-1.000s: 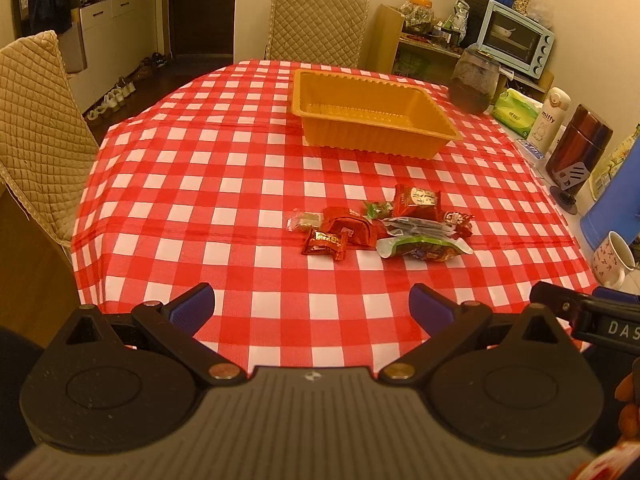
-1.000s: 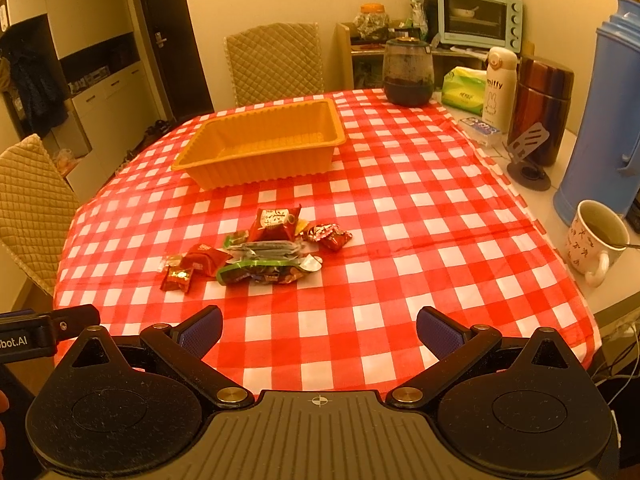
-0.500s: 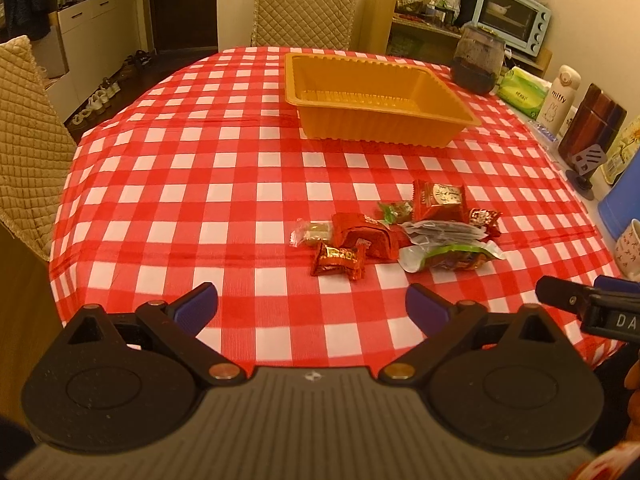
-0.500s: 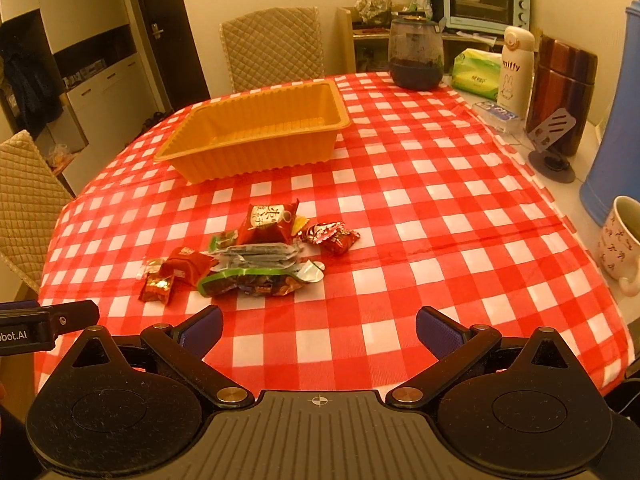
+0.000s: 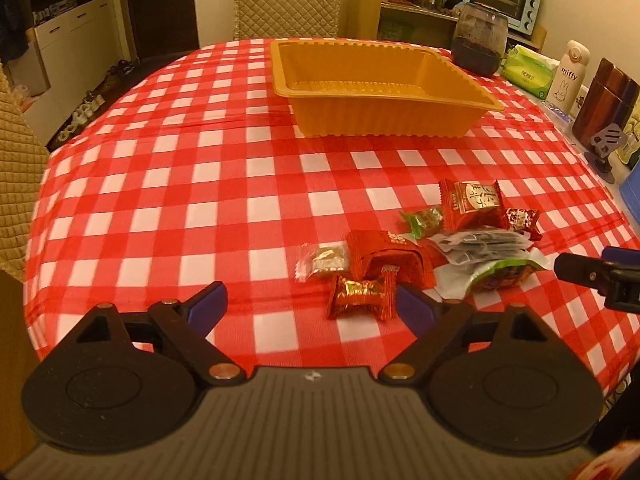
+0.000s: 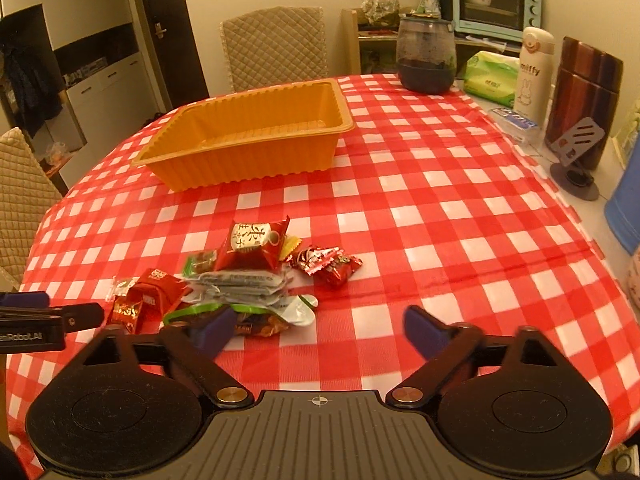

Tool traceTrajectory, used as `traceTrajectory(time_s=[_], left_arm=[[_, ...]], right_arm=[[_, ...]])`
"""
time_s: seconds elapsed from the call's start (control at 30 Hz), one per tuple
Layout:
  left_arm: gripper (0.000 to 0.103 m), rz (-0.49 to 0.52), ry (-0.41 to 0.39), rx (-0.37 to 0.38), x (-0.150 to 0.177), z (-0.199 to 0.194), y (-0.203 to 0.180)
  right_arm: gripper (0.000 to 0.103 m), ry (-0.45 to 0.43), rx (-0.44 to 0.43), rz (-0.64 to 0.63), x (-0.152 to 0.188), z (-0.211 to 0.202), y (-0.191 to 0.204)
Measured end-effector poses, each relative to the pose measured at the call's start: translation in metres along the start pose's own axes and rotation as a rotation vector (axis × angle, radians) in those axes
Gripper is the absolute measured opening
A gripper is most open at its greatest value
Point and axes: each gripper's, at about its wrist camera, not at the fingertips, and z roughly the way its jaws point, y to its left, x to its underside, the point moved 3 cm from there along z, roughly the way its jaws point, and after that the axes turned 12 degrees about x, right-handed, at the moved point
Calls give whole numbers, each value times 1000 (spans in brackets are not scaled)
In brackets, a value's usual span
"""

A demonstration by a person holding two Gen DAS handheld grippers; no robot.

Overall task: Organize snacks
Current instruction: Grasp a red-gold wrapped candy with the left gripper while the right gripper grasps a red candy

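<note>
A pile of wrapped snacks [image 5: 432, 248] [image 6: 240, 280] lies on the red checked tablecloth [image 5: 200, 200]. Behind it stands an orange tray [image 5: 380, 120] [image 6: 248, 160] with nothing inside. My left gripper [image 5: 312, 306] hovers low just short of the pile; its jaws are closing with nothing between them, and a red-gold candy [image 5: 360, 298] lies beside its right finger. My right gripper [image 6: 318, 330] is near the pile's right side, jaws closing on nothing, with its left finger in front of a green-edged packet [image 6: 256, 316]. Each gripper's tip shows at the other view's edge.
At the table's far right stand a dark jar [image 6: 426, 56], a tissue pack [image 6: 490, 76], a white bottle [image 6: 534, 72], a brown canister [image 6: 584, 100] and a phone stand [image 6: 574, 152]. Quilted chairs [image 5: 286, 0] stand around the table.
Both grippers have come down and forward toward the snack pile, which now looms larger. Their jaws have narrowed a little. The snacks and the tray have not moved.
</note>
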Motion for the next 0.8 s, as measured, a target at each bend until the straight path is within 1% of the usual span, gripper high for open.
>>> traceTrajectory(time_s=[0.13,0.17,0.2,0.3,0.43,0.5,0.53,0.6,0.7,0.8], left_arm=[[81,43,2,32,-2,15,-2],[78,51,6,39,-2,18,-3],[72,52,8,49,-2,21,-3],[61,54,16,69,-1,25,-7],[49,93,23,78,0,30,-14],[38,111,30,83,1,32,-17],[35,118,34,86,2,33,-19],[25,137,42,87,4,35,-23],[21,152,41,87,6,33,-26],[20,150,23,87,5,28,-25]], right_arm=[[81,-5,-3,-2,-2,11,1],[80,-7,-5,-2,-3,13,1],[79,-7,-9,-2,-3,15,1],[78,-6,-9,-1,-3,20,1],[78,0,-13,3,-3,25,2],[78,2,-17,-1,-2,26,3],[78,2,-19,-3,-2,26,4],[78,2,-24,-7,-2,26,5],[78,-1,-34,-12,-2,26,7],[78,-8,-31,-14,-4,26,6]])
